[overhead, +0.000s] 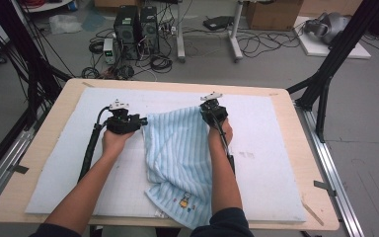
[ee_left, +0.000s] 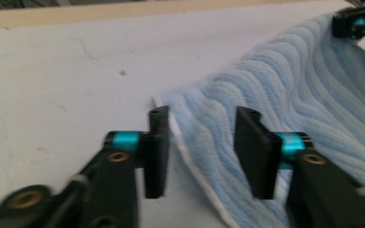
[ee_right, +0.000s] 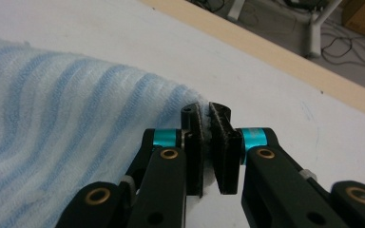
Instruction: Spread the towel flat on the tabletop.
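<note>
This was a robotics or recording lab rather than a home. Beyond the far edge of the wooden table (overhead: 296, 163), which carried a white foam mat (overhead: 276, 187), two black computer towers (overhead: 137, 27) stood on the grey floor amid tangled cables (overhead: 160, 61), with cardboard boxes (overhead: 272, 14) near a white desk frame (overhead: 234, 34). Black metal rig struts (overhead: 333, 59) rose beside the table's corners.

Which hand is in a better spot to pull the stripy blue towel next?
Right. The right gripper is already shut on a corner of the blue-and-white striped terry towel. The left gripper stands open, with the towel's edge lying loose between its jaws.
</note>
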Available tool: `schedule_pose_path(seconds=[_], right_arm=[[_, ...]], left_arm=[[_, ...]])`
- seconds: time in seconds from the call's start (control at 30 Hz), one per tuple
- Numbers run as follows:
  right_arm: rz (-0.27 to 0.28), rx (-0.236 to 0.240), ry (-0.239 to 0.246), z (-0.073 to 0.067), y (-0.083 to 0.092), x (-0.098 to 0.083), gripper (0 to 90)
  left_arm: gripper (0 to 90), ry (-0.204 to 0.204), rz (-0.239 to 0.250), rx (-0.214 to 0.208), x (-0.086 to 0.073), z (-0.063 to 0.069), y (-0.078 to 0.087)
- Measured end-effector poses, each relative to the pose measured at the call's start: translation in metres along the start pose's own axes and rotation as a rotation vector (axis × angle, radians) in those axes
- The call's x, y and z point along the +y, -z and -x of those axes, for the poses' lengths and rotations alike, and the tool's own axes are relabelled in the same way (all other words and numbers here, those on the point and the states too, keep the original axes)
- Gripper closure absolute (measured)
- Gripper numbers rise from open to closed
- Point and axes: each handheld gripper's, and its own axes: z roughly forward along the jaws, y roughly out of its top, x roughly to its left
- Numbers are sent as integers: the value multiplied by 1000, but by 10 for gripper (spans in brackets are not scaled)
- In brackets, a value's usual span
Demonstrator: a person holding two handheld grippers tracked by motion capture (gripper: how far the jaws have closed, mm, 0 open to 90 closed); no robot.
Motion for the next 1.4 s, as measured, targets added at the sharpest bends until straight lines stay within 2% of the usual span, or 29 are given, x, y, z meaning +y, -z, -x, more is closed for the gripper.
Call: schedule_pose_path(seconds=[0.07, 0.13, 0.17, 0.2, 0.23, 0.27, 0.3, 0.37, 0.47, 0.57, 0.63, 0.7, 0.77, 0.8, 0.87, 0.9, 0.93, 0.97, 1.0, 1.03, 1.1, 1.17, 1.2, 1.4], right_arm=[[5, 18, -22, 2, 2, -2, 778], [22, 50, -45, 3, 4, -3, 670], [25, 68, -57, 3, 7, -4, 619], [29, 75, -51, 1, 10, -4, 559], [28, 109, -50, 1, 12, -5, 527], [17, 123, -27, -1, 14, -7, 501], [21, 120, 6, -4, 18, -8, 473], [43, 138, 18, -6, 27, -12, 423], [82, 166, 13, -4, 41, -17, 386], [113, 194, 7, -2, 56, -23, 362], [122, 232, -8, 0, 64, -27, 338], [125, 254, -10, -1, 70, -33, 327], [133, 267, -4, -3, 75, -39, 323], [136, 274, -4, -4, 77, -42, 322], [135, 279, -5, -4, 79, -47, 319], [134, 283, -8, -4, 80, -49, 319], [133, 286, -15, -4, 80, -50, 318], [135, 287, -19, -3, 80, -52, 317], [132, 285, -22, -2, 80, -53, 317], [130, 286, -27, -2, 80, -53, 317], [135, 287, -26, -2, 79, -53, 317], [130, 291, -33, -4, 78, -53, 317], [126, 295, -31, -5, 77, -52, 317], [118, 311, -36, -14, 68, -51, 315]], left_arm=[[452, -18, -20, -5, -3, 2, 2], [383, -41, -62, -17, -5, 5, 3], [369, -40, -48, -25, -8, 8, 6], [372, -45, -30, -29, -10, 10, 9], [372, -49, -29, -39, -12, 12, 11], [364, -55, -45, -54, -13, 13, 12], [344, -55, -47, -70, -16, 16, 14], [341, -59, -35, -85, -20, 23, 17], [318, -86, -70, -103, -23, 33, 16], [315, -100, -75, -120, -25, 43, 14], [321, -107, -95, -119, -27, 48, 10], [321, -134, -129, -112, -30, 52, 4], [326, -188, -147, -82, -34, 59, -3], [347, -230, -152, -47, -33, 63, -4], [450, -266, -151, -39, -31, 66, -6], [563, -283, -150, -55, -30, 67, -7], [713, -327, -146, -49, -28, 67, -8], [833, -322, -137, -39, -27, 64, -9], [842, -267, -145, -56, -25, 56, -12], [850, -242, -144, -50, -23, 51, -12], [855, -199, -130, -3, -17, 38, -12], [857, -141, -98, 19, -13, 22, -11], [857, -116, -101, 28, -10, 14, -10], [856, -50, -69, 105, 1, -24, -1]])
